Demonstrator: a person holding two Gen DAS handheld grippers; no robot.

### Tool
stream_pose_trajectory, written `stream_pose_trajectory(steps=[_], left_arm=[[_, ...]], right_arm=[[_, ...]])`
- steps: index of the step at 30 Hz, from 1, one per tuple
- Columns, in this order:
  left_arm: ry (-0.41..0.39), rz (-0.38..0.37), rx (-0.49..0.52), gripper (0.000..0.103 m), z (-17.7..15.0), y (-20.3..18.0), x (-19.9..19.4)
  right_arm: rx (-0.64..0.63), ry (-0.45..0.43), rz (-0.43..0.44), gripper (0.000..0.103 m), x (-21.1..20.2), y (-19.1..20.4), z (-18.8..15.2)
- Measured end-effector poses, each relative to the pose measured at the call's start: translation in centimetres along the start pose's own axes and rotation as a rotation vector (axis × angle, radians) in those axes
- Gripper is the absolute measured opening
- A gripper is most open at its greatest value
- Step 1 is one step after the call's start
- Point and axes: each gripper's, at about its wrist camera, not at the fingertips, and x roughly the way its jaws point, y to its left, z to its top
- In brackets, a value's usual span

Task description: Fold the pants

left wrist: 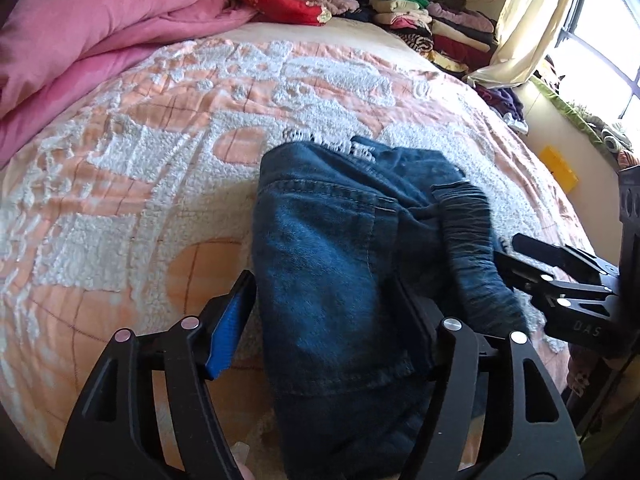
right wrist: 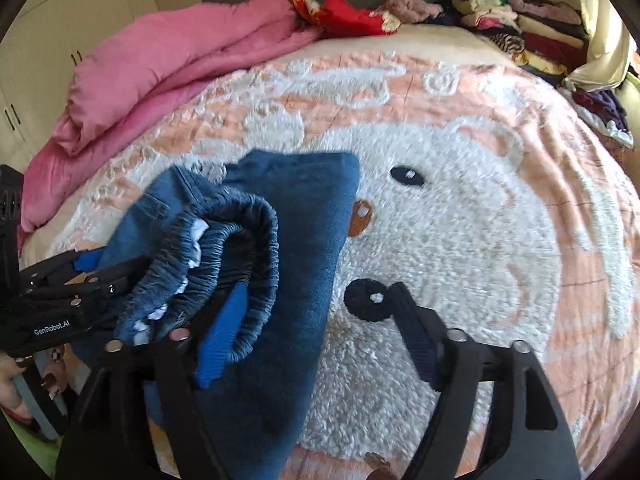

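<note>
Folded pants point(left wrist: 340, 264) lie on the bed point(left wrist: 120, 200); left gripper point(left wrist: 324, 320) and right gripper point(right wrist: 316, 336) both spread wide.

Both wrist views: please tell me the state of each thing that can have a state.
Jeans: folded into a bundle, lying on the bed, elastic waistband bunched on top.
Left gripper: open, jeans between its fingers.
Right gripper: open, one finger under the waistband.
Pink duvet: folded, at the bed's far left.
Clothes stack: folded, piled at the far corner.
Curtain: drawn aside.
</note>
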Motion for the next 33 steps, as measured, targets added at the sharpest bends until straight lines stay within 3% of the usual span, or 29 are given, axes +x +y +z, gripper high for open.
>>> stream_pose_trajectory(steps=[3, 8, 11, 21, 33], left_arm=[[-0.027, 0.005, 0.010, 0.068, -0.1, -0.3, -1.5], [-0.077, 0.023, 0.019, 0.088, -0.6, -0.7, -4.5], [-0.101, 0.027, 0.017, 0.093, -1.0, -0.8, -6.0], [-0.163, 0.046, 0.027, 0.093, -2.7, -1.0, -10.7], [-0.135, 0.039, 0.049, 0.093, -6.8, -1.2, -12.6]], right_arm=[[0.004, -0.053, 0.005, 0.093, -2.2, 0.1, -0.1], [-0.020, -0.121, -0.022, 0.099, -5.7, 0.9, -0.5], [-0.026, -0.168, -0.032, 0.098, -7.7, 1.1, -0.9], [-0.057, -0.316, -0.058, 0.098, -14.3, 2.0, -2.8], [-0.099, -0.277, -0.098, 0.098, -15.7, 3.7, -8.3]])
